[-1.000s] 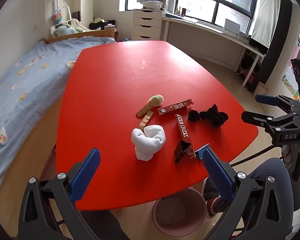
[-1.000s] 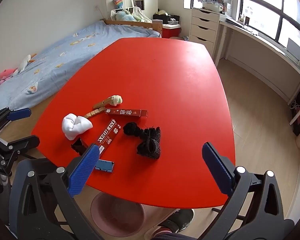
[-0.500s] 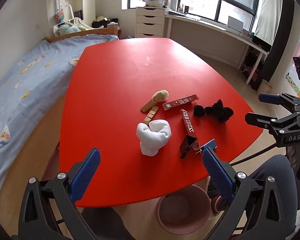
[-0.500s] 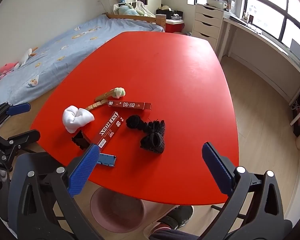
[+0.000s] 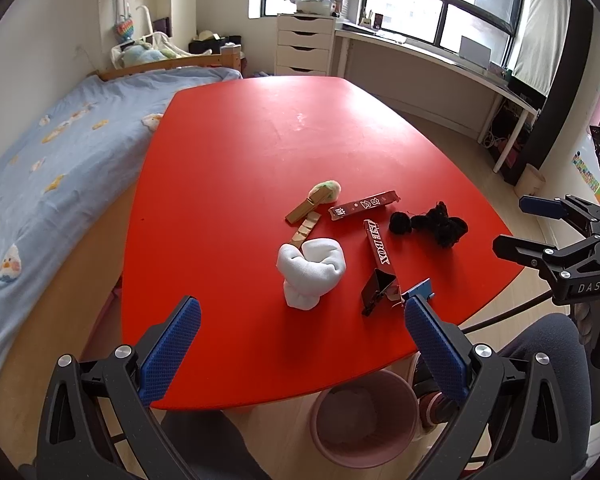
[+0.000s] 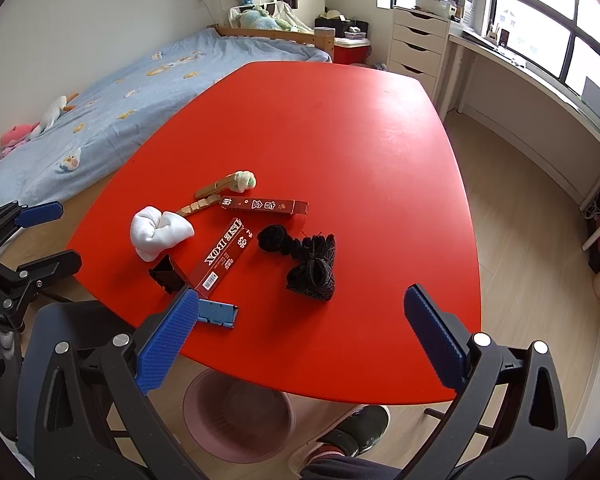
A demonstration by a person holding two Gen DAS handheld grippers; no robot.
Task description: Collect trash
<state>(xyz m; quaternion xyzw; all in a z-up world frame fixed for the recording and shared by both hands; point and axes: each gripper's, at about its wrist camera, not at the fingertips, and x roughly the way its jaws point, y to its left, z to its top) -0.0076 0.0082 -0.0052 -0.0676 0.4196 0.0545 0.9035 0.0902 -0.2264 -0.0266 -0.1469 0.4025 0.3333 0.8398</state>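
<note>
Trash lies scattered near the near edge of the red tabletop, in front of both your grippers. Your left gripper hovers above that near edge with its jaws spread wide and nothing between them; your right gripper is just as wide open and empty, off the near right corner. Below the edge, a pink bin stands on the floor.

Closest to you is a small blue card, just beside the open black end of a long dark red box. To its left sits a balled white sock. To the right of the box lies a tangle of black cord, touching a black ball of yarn.

A little farther in, a second dark red box lies across the tabletop. Beside it are a strip of wooden pieces and a wooden clothespin with a pale fuzzy ball at its far end.

Beyond the far edge stand a bed with a blue cover and a white chest of drawers.
</note>
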